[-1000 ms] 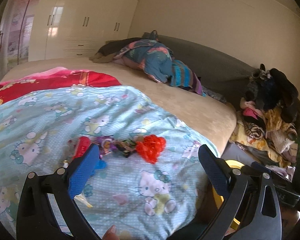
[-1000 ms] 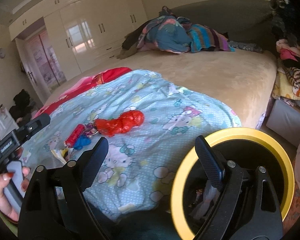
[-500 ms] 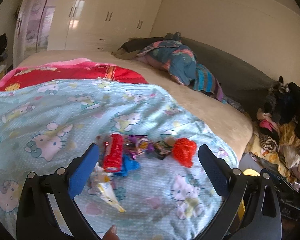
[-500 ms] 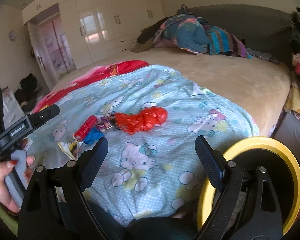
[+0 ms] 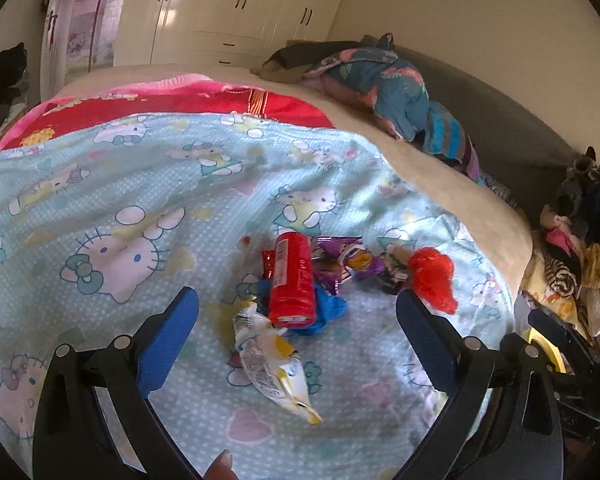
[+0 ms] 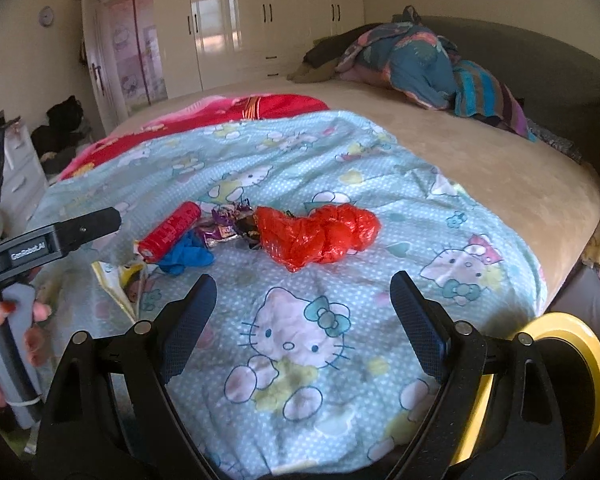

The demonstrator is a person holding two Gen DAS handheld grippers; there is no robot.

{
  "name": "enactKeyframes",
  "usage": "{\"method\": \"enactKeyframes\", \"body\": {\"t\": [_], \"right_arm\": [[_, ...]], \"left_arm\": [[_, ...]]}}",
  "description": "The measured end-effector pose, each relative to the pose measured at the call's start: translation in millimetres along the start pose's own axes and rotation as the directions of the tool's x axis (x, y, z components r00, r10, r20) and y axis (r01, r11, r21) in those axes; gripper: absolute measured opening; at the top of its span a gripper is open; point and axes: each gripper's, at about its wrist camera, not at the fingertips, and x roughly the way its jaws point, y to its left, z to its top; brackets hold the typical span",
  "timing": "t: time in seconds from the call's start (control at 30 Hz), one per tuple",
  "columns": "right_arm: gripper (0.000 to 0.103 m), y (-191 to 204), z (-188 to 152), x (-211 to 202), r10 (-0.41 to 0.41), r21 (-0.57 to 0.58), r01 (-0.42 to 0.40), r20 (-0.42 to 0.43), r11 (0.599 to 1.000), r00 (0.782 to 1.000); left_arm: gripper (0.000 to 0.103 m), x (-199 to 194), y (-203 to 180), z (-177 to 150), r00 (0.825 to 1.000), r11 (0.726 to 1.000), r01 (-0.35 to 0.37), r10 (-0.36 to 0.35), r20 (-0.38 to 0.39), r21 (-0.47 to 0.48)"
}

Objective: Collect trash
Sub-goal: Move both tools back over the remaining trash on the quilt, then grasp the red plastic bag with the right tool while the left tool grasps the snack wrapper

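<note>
A bed (image 6: 500,184) carries a pale blue cartoon-cat blanket (image 6: 300,340), where the trash sits in a cluster: crumpled red plastic bag (image 6: 320,236), red tube wrapper (image 5: 292,280), white-yellow snack packet (image 5: 268,364), purple wrappers (image 5: 340,260). Left gripper (image 5: 296,320) and right gripper (image 6: 300,300) both have jaws spread wide, empty, near it

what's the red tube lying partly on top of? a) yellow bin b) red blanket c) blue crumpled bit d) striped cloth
c: in the left wrist view the red tube lies across the blue crumpled bit, on the cat-print blanket.
</note>
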Motion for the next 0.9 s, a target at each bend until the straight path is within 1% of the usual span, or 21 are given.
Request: {"method": "enactKeyframes", "body": {"t": [0.13,0.23,0.4,0.53,0.63,0.7,0.8,0.87,0.9], "right_arm": [[0.081,2,3,19,-0.001,-0.007,0.001,-0.020,1.000,1.000],[0.080,2,4,31,-0.018,-0.019,0.017,-0.029,1.000,0.999],[0.080,0,6,50,-0.029,-0.021,0.028,-0.054,0.999,0.998],[0.074,1,10,64,-0.032,-0.024,0.030,-0.074,0.999,0.997],[0.070,4,13,74,-0.039,-0.033,0.037,-0.086,0.999,0.996],[0.067,6,14,82,-0.044,-0.035,0.040,-0.101,0.999,0.994],[0.057,8,14,90,-0.047,-0.038,0.043,-0.119,0.998,0.992],[0.044,9,14,95,-0.037,-0.037,0.032,-0.133,0.999,0.990],[0.040,8,13,96,-0.031,-0.035,0.027,-0.139,0.999,0.990]], "left_arm": [[0.095,8,2,1,1.000,1.000,0.001,-0.001,-0.013,0.010],[0.084,14,1,0,0.999,1.000,0.009,-0.008,-0.031,0.013],[0.081,22,-3,-2,0.998,0.999,0.018,-0.016,-0.054,0.027],[0.077,33,-4,0,0.997,0.999,0.017,-0.015,-0.076,0.030],[0.075,40,-3,1,0.996,1.000,0.013,-0.010,-0.092,0.027],[0.075,45,-3,1,0.995,1.000,0.009,-0.007,-0.100,0.028],[0.072,54,-2,0,0.993,1.000,0.003,0.000,-0.119,0.025],[0.070,59,0,0,0.992,1.000,0.000,0.001,-0.130,0.013],[0.070,60,0,0,0.991,1.000,-0.001,0.003,-0.134,0.009]]}}
